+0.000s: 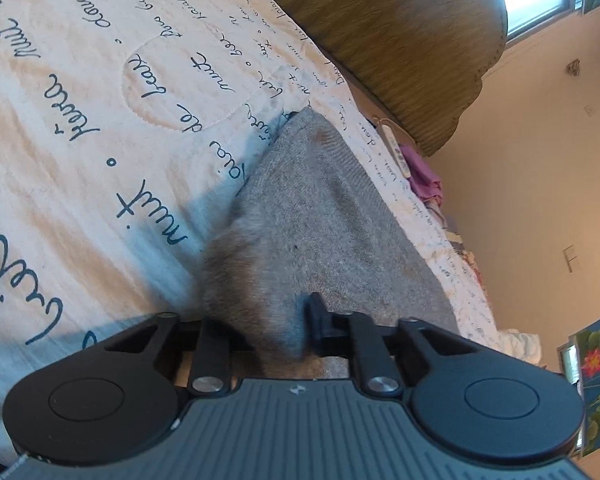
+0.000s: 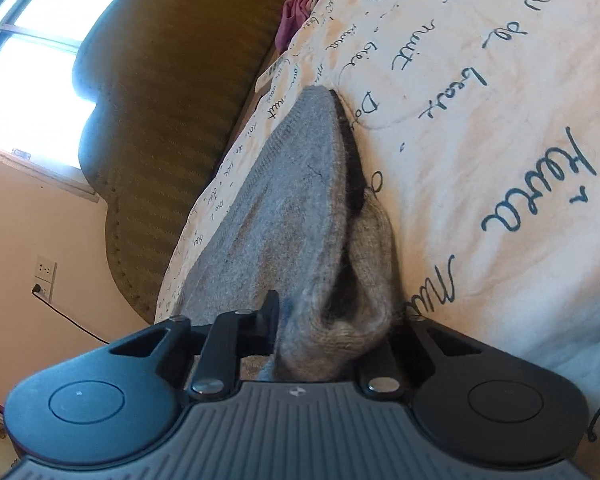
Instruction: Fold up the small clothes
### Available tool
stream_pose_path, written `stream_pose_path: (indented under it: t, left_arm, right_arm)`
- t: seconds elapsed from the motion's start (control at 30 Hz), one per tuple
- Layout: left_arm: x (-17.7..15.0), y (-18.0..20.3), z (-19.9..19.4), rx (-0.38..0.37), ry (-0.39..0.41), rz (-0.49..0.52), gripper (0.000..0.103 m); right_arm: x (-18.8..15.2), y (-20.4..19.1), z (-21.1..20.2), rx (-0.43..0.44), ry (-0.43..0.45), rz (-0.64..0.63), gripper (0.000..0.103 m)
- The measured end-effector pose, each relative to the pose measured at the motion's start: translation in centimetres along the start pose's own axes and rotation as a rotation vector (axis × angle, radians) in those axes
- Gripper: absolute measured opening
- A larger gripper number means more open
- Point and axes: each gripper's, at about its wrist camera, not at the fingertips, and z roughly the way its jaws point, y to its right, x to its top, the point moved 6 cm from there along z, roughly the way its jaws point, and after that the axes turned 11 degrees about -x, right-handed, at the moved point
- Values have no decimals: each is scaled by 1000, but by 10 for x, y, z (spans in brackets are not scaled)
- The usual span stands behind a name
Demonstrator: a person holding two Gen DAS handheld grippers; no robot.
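Left gripper: fingertips are buried in the bunched grey knit garment; the cloth near them is motion-blurred at 7 o'clock of the garment. Right gripper: the finger at 3 o'clock is covered by a garment fold. Quilt script shrinks to illegible marks toward 1 o'clock. Pink cloth is partly hidden behind the quilt edge. Olive headboard is cut by the frame at 12 o'clock.

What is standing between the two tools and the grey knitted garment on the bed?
Nothing visible. The left tool and the right tool each already pinch a bunched edge of the grey knitted garment, which stretches away over the lettered bedspread.
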Motion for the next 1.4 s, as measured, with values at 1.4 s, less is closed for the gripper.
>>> stream_pose_path:
  t: [1.4]
  left_arm:
    - [-101, -24, -162, 45, -186, 91, 5]
  right_arm:
    - [-114, 29, -155, 91, -17, 65, 8]
